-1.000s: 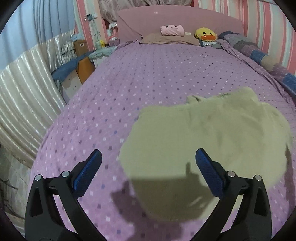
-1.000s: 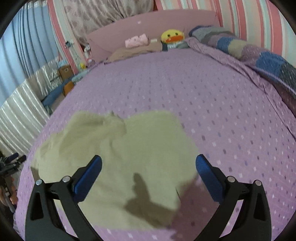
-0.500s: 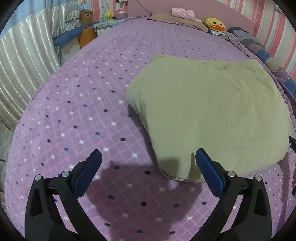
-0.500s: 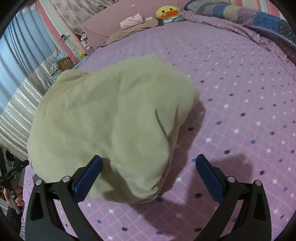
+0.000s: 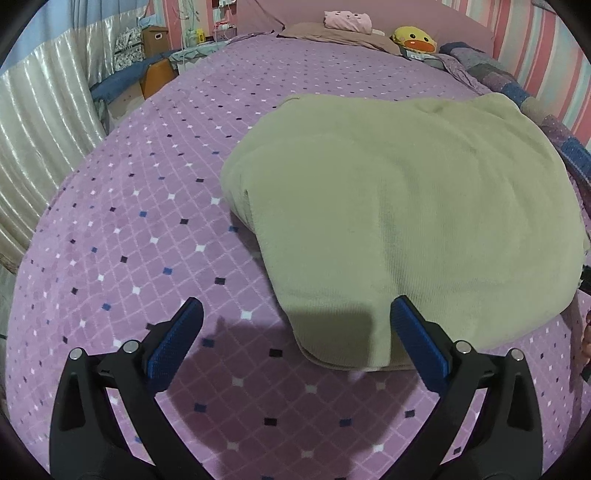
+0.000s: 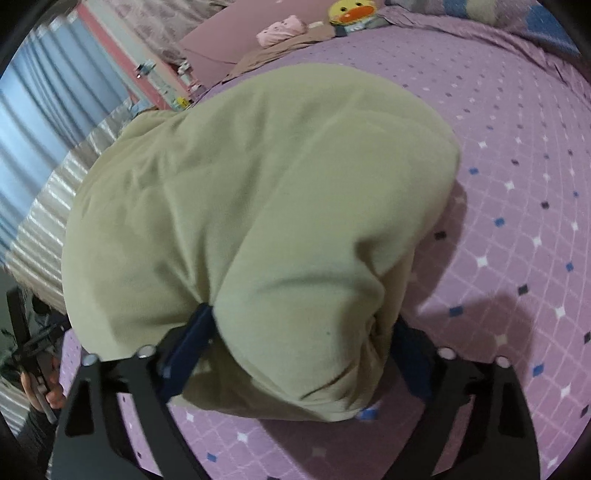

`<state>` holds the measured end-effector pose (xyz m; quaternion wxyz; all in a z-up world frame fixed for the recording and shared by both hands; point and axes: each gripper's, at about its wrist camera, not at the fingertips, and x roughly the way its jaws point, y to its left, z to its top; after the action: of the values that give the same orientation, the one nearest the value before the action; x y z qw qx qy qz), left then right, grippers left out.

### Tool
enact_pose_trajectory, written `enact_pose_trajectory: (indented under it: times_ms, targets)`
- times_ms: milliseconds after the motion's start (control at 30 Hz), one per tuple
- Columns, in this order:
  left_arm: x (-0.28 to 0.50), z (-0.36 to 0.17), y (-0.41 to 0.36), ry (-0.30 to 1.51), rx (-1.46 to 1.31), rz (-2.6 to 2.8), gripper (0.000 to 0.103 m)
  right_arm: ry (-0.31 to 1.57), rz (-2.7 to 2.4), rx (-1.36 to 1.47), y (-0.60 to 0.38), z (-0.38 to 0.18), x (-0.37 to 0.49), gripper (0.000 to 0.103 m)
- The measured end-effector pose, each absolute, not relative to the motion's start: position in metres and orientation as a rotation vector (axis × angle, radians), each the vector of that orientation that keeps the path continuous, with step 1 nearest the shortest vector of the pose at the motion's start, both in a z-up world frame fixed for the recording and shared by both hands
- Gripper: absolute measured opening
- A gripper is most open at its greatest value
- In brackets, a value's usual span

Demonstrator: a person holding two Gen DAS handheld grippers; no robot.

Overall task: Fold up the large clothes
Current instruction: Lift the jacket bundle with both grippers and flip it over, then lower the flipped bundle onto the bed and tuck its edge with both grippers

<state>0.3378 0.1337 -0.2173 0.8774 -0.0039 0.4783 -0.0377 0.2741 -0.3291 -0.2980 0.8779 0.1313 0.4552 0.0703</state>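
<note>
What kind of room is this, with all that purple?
Most likely a bedroom. The purple is a bedspread over a large bed, with a pink headboard and pillows at the far end, a yellow duck toy beside them, and curtains along one side.

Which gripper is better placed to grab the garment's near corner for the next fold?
Right. The right gripper already has the garment bunched between its closing jaws. The left gripper is open over the bedspread, only one finger beside the garment's edge.
</note>
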Motion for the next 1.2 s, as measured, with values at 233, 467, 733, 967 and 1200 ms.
enact_pose_trajectory:
  times_ms: [233,467,733,967,1200]
  targets:
    - [0.345,-0.233,0.133,0.987,-0.047,-0.117,0.1,0.954,0.137,0.253,-0.327,-0.299,0.274,0.084]
    - [0.358,-0.258,0.138,1.049,-0.2,-0.164,0.1,0.937,0.129,0.288,-0.331,-0.302,0.273,0.087]
    - [0.363,-0.249,0.115,1.061,-0.143,-0.274,0.061,0.945,0.122,0.278,-0.327,-0.298,0.275,0.086]
    - [0.369,-0.24,0.079,1.054,0.022,-0.221,0.044,0.966,0.151,0.272,-0.319,-0.289,0.28,0.07]
    - [0.365,-0.233,0.066,1.057,0.092,-0.207,0.036,0.96,0.156,0.24,-0.312,-0.28,0.278,0.051]
